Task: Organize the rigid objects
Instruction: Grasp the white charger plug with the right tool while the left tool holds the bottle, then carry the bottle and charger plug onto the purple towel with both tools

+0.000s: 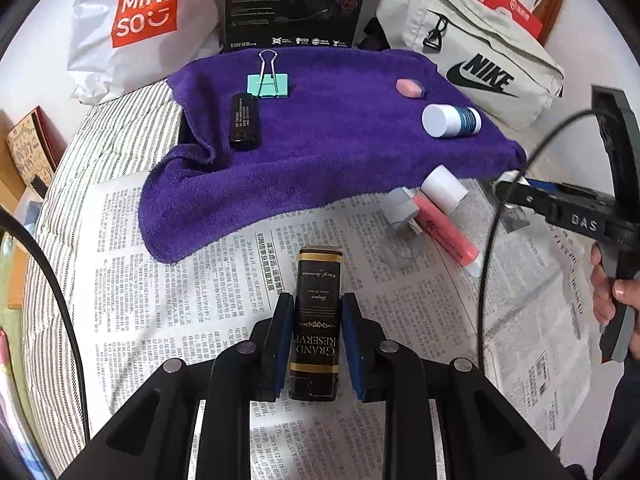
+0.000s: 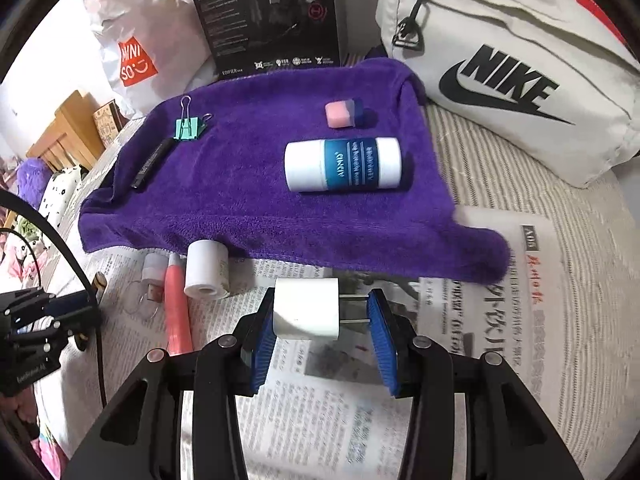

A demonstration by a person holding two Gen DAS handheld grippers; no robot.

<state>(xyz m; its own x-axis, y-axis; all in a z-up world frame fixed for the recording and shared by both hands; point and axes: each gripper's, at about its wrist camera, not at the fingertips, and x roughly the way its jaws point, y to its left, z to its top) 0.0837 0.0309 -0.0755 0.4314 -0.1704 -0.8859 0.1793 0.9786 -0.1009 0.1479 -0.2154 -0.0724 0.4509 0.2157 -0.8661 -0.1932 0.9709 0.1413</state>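
Left gripper [image 1: 318,344] clamped on small black box [image 1: 318,320] w/ gold trim, blue pads tight on both sides, box end-on over newspaper [image 1: 160,280]. Right gripper [image 2: 320,332] closed on white plug adapter [image 2: 306,312]: left pad against adapter body, two metal prongs reaching across to right pad. Ahead of both grippers, purple towel [image 1: 320,152] spread out, carrying teal binder clip [image 1: 269,84] and black stick [image 1: 242,122] at far left, pink eraser [image 2: 344,114] and white-and-blue bottle [image 2: 344,164] lying on side, farther right. Just left of right gripper, on newspaper at towel's near edge: white roll [image 2: 206,270], pink tube [image 2: 178,312], small USB stick [image 2: 152,276], all close together. Behind towel: white shopping bag [image 1: 132,20], black carton [image 1: 292,4], grey pouch [image 2: 512,80]. Person's hand [image 1: 612,292] on right gripper's handle, seen from left wrist cam.
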